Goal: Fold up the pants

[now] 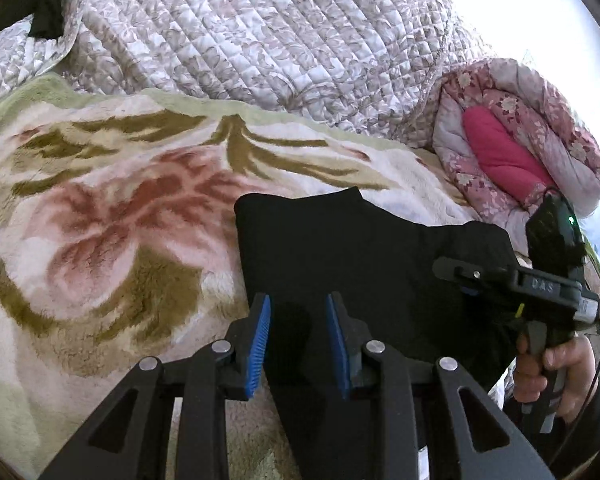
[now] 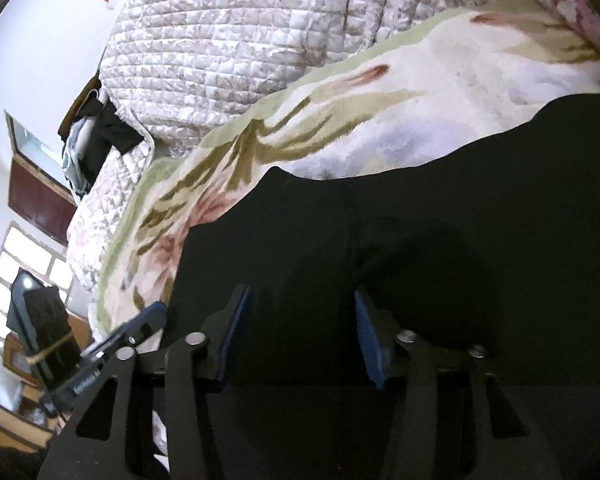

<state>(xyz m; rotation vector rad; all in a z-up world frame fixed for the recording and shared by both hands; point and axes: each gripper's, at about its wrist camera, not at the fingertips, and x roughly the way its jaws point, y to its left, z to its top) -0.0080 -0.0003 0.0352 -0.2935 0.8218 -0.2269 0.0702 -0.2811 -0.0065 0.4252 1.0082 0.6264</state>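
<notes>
Black pants (image 1: 360, 248) lie folded on a fluffy floral blanket (image 1: 100, 208). My left gripper (image 1: 298, 312) is open, its blue pads (image 1: 260, 336) held over the near left part of the pants, with nothing between them. The right gripper's body (image 1: 540, 292) shows at the right in the left wrist view, held in a hand over the pants' right edge; its fingers are hidden there. In the right wrist view the pants (image 2: 440, 248) fill the lower right, and my right gripper (image 2: 300, 316) is open just above the cloth. The left gripper's body (image 2: 132, 332) shows at the left edge.
A quilted grey-white cover (image 1: 280, 40) is heaped behind the blanket. A rolled pink floral quilt (image 1: 520, 148) lies at the far right. Dark clothes (image 2: 100, 136) hang at the bed's far left end, by a window (image 2: 24, 276) and wooden furniture.
</notes>
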